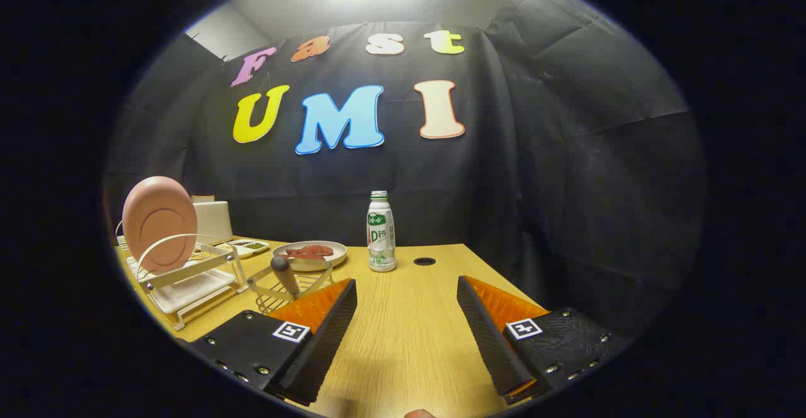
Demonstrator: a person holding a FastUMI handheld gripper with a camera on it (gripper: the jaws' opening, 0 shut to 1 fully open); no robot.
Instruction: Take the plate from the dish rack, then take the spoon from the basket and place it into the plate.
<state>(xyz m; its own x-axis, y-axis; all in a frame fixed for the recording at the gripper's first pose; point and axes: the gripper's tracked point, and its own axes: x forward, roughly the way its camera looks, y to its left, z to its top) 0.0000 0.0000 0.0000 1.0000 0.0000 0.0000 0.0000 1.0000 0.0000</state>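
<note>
A pink plate [160, 221] stands on edge in the white wire dish rack [189, 279], off to the left beyond my left finger. Right of the rack sits a wire basket [291, 292], partly hidden behind my left finger, with the spoon's dark handle [284, 273] sticking up out of it. My gripper [408, 317] is open above the wooden table [403, 342], its black ribbed fingers [327, 336] wide apart with only bare tabletop between them.
A beige dish with red pieces [312, 254] lies behind the basket. A white drink bottle [381, 232] stands ahead, between the fingers and beyond them. A small tray [247, 248] and a white box [211, 220] sit behind the rack. A round cable hole [424, 260] is near the bottle.
</note>
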